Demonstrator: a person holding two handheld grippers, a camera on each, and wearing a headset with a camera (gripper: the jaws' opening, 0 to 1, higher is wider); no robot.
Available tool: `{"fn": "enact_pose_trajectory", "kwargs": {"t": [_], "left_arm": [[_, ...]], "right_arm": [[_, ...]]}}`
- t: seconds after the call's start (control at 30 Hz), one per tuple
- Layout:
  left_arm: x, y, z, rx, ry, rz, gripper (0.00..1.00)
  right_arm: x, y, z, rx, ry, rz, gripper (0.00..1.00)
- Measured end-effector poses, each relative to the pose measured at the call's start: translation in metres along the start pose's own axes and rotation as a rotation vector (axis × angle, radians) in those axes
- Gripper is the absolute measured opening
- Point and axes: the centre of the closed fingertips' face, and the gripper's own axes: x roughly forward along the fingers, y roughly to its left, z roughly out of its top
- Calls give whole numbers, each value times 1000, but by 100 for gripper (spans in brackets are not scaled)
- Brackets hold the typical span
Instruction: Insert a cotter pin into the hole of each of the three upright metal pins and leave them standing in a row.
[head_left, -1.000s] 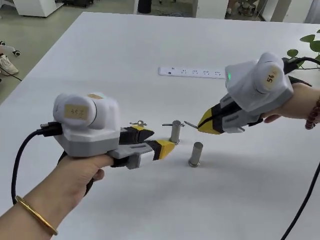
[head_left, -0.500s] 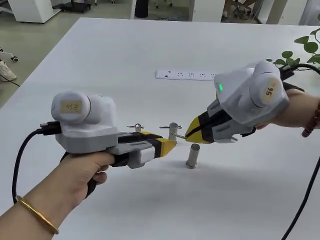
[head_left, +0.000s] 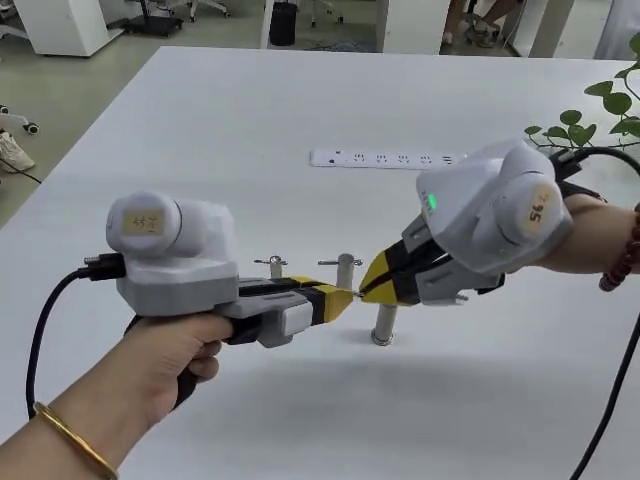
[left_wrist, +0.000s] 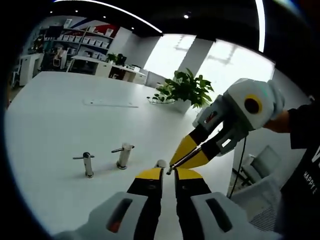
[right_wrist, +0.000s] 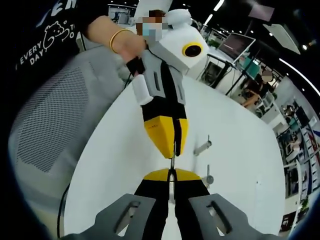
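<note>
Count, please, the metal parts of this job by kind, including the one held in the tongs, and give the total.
upright metal pins: 3
cotter pins: 3
Total: 6

Left gripper (head_left: 343, 298): pale grey body, black jaws, yellow tips, tan label on top.
Right gripper (head_left: 366, 289): same grey, black and yellow, with a small green light on the housing.
Metal pins (head_left: 345, 270): silver-grey, all three.
Cotter pin (left_wrist: 186, 159): thin, looks dull silver, too fine to be sure.
Table (head_left: 250, 120): plain white, no pattern.
Power strip (head_left: 385, 158): white.
Plant (head_left: 600, 105): green leaves.
Bangle (head_left: 70, 440): gold.
Beaded bracelet (head_left: 625, 245): dark red.
Cable (head_left: 45, 320): black.
</note>
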Motion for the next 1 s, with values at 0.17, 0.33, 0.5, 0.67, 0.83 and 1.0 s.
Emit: {"fn": "enact_pose_trajectory", "kwargs": {"t": [0.17, 0.33, 0.5, 0.67, 0.83, 1.0], "left_arm": [[1, -1, -2, -3, 7, -9, 3], [1, -2, -1, -3, 1, -12, 2], [2, -4, -1, -20, -1, -24, 0], [2, -4, -1, -11, -3, -32, 0], [1, -4, 1, 29, -15, -34, 0], [1, -5, 3, 84, -36, -29, 0]], "right_arm": [[0, 0, 3, -3, -8, -8, 0], [1, 2, 3, -14, -4, -6, 0], [1, 4, 4, -17, -6, -9, 0], [1, 3, 5, -10, -12, -15, 0], [1, 2, 5, 10, -21, -26, 0], [1, 1, 5, 70, -42, -38, 0]]}}
